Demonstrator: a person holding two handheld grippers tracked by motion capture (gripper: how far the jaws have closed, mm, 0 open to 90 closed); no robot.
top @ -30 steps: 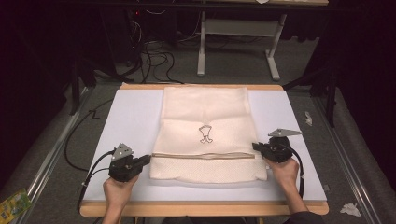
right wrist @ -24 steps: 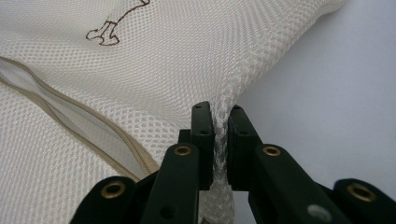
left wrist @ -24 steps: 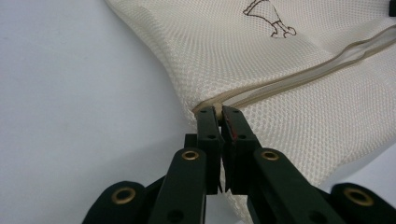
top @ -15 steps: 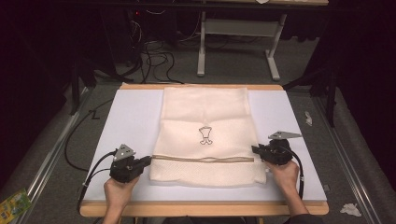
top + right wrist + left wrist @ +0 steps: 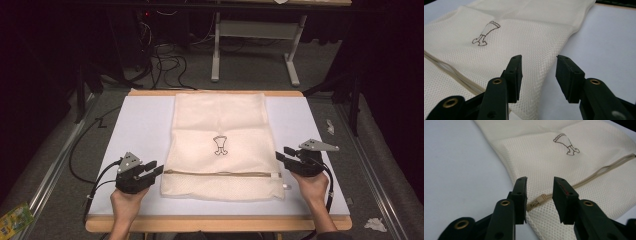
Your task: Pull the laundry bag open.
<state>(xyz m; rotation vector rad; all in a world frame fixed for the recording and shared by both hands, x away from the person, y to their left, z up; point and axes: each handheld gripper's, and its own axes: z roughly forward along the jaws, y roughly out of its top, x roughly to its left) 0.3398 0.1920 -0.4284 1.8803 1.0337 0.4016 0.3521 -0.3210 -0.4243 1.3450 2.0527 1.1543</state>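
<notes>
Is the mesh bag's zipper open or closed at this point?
Closed. The zipper runs as one thin unbroken line across the mesh bag, with no gap in the high view; its left end lies flat in the left gripper view.

Mesh bag [image 5: 564, 167]: in the left gripper view its top and right parts run past the picture's edges; the near part is covered by the 2 jaws of the left gripper [image 5: 539, 195]. Zip end [image 5: 537, 202] sits between those jaws, partly behind the left one; whether it is a stop or a slider is too small to tell.

Right gripper view: the bag's left side is cut off; its near edge goes under the jaws of the right gripper [image 5: 538, 77], so contact there cannot be judged.

High view: forearms cut by the bottom edge. Small drawing [image 5: 220, 145] on the bag too small to identify. Room beyond the table [image 5: 140, 125] dark, details lost.
</notes>
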